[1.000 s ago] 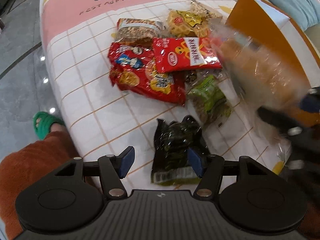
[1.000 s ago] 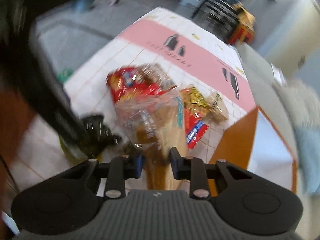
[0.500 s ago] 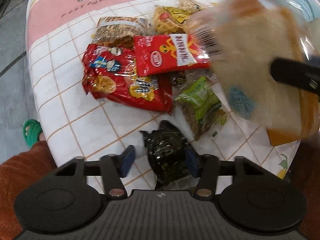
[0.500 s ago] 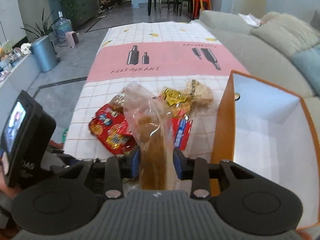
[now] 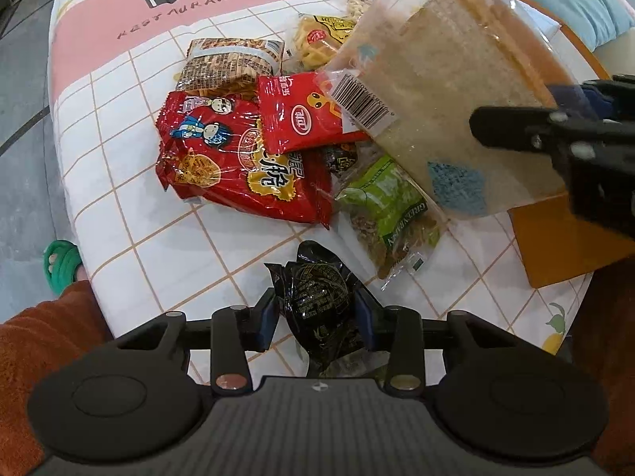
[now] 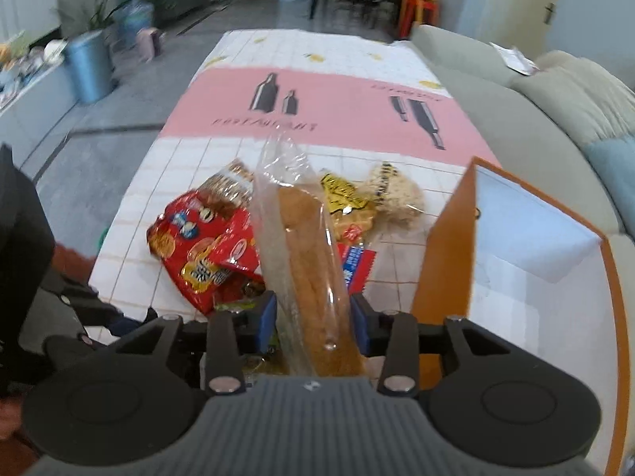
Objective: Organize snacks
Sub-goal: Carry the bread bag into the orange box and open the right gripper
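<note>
While the bread bag is clamped edge-on between the blue pads of the right gripper, it is held in the air above the snack pile and just beside the orange box, whose white inside is seen open to the right. From the left wrist view the same bag is seen flat-on, its barcode label turned toward the pile, with the right gripper reaching in from the right edge. The left gripper is closed narrowly on the black packet, which is pinched between both pads low over the checked tablecloth. Beyond it, a green packet, a large red bag, a small red packet, a brown packet and a yellow packet are heaped together, touching or overlapping.
</note>
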A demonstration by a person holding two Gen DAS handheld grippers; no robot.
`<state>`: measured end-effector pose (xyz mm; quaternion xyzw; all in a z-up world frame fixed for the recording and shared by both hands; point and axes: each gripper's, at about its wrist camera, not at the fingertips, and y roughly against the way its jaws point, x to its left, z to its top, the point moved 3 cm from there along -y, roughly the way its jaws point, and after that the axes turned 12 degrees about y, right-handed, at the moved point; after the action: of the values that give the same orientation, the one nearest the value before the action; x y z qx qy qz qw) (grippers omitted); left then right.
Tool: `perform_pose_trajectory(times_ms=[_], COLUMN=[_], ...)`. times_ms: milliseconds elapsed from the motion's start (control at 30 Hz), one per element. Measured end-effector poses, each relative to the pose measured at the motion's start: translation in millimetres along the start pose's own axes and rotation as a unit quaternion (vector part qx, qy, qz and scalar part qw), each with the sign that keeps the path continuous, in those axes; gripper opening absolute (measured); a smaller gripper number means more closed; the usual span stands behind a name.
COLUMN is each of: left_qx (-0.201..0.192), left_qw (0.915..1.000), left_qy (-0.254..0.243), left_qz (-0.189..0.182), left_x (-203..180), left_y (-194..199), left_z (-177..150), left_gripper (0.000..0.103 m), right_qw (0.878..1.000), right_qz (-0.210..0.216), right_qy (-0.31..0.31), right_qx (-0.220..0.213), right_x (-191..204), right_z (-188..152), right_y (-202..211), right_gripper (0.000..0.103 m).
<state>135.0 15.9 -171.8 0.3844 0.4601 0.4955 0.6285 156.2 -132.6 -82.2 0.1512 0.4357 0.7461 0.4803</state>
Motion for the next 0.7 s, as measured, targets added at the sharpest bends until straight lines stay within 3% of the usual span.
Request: perform_pose_trajectory(times_ms=[167,400,600,700], left_qx=[-0.017,-0.055,-0.11,-0.135], left_qw=[0.9996,0.9974,0.9928,0.988], left_qy=[0.016,0.034,0.002,-0.017], left_qz=[-0.017,-0.03,-0.047,-0.074], left_x=[1.4,-4.0,-36.0,-60.5], left_y=[22.2,66.3,122.6,147.1], left_z=[-3.0,1.6,9.4,15.8], left_gripper=[0.045,0.045,0.045,0.045], right_qw=[0.999,0.995,0.985,0.975], right_qz=[0.026,0.029,0.004,-0.012], right_qy=[-0.048,-0.08,-0.139,-0.178], right_qx=[-0.007,-0.044,-0.105,-0.133], right_x=[-9.7,-10.7,-36.9,-60.6], right_z=[0.0,-2.9,-5.7,-13.5], right_y=[8.1,48.0,105.2,136.2], right_gripper=[0.022,0.02,0.02,0.02])
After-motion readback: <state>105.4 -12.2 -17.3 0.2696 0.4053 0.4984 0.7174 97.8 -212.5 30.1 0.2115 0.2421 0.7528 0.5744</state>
